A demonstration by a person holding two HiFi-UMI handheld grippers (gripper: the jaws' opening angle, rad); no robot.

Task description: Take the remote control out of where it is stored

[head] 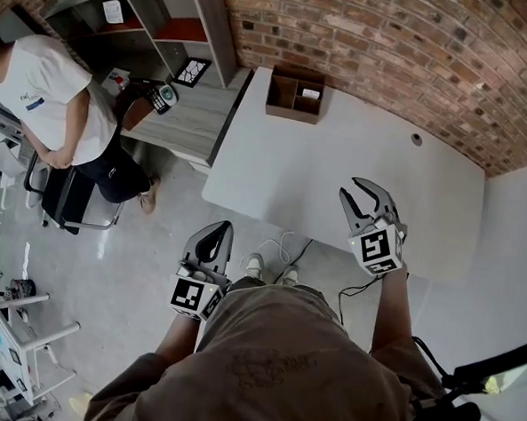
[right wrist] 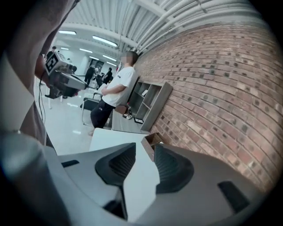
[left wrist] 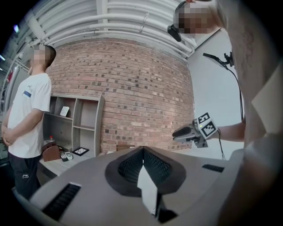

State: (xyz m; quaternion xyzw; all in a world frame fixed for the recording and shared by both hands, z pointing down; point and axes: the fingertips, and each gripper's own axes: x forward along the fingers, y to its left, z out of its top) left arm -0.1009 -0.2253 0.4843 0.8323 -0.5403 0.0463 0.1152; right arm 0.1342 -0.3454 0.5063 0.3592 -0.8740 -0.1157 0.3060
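A brown open-topped box [head: 295, 93] stands at the far edge of the white table [head: 337, 178], against the brick wall. A small pale thing [head: 311, 94] lies in its right compartment; I cannot tell whether it is the remote control. My right gripper [head: 354, 189] hovers over the table's near right part, well short of the box, open with nothing between its jaws. In the right gripper view the box [right wrist: 152, 140] shows just beyond that gripper [right wrist: 145, 149]. My left gripper [head: 212, 239] hangs over the floor in front of the table, shut and empty [left wrist: 143, 151].
A person in a white T-shirt [head: 48, 94] stands at the left beside a chair [head: 68, 198]. A grey shelf unit [head: 159, 21] and a low side desk [head: 184, 120] with small items adjoin the table's left end. A white cable [head: 283, 249] lies on the floor.
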